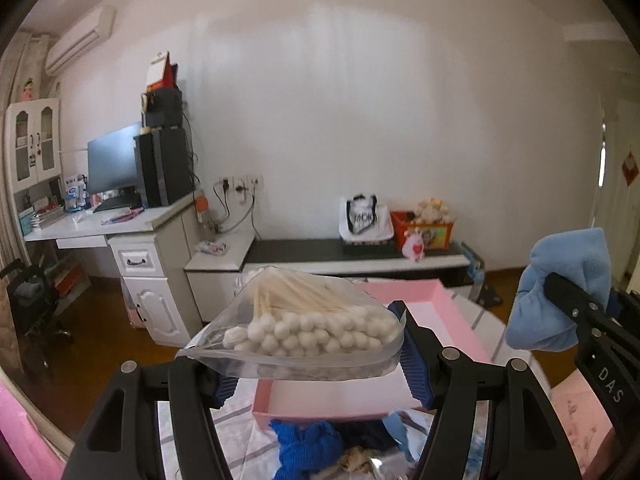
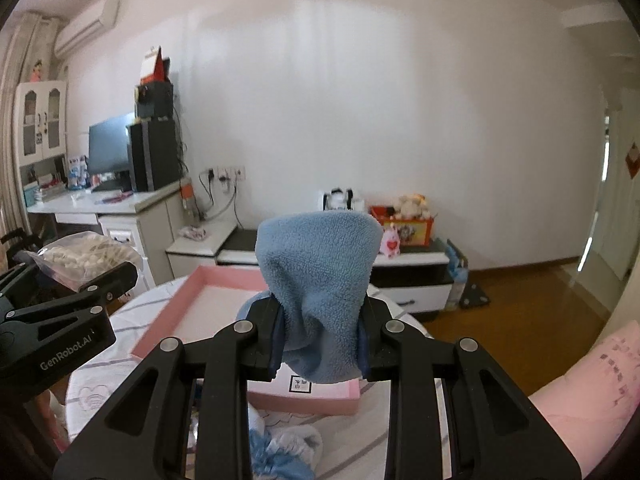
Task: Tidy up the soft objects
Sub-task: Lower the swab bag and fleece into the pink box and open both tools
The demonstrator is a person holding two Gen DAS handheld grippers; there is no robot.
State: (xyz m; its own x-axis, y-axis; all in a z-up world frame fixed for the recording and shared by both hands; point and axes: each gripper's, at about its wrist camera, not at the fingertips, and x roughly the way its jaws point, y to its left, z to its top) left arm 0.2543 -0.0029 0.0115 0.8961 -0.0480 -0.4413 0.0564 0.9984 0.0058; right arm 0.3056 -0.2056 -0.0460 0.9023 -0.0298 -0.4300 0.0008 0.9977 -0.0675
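Crosswise — swab bag (image 1: 296, 328), sticks receding

Both views evenly bright, diffuse daylight. Pale streaks of light on the white wall (image 1: 360, 100). Strong fisheye bowing, black vignette at corners. Mild overall softness; bright glare at the doorway (image 2: 592, 248) on the right. Shadows soft, faint.

Below my tongs the pink tray (image 1: 444, 304) lies open at the centre of both views, its white floor bare, so there is room to come down into it. Its raised rim stands in the way all round. In the lower middle of the frame a heap of blue cloths (image 1: 308, 444) crowds the near edge of the table (image 2: 132, 312).
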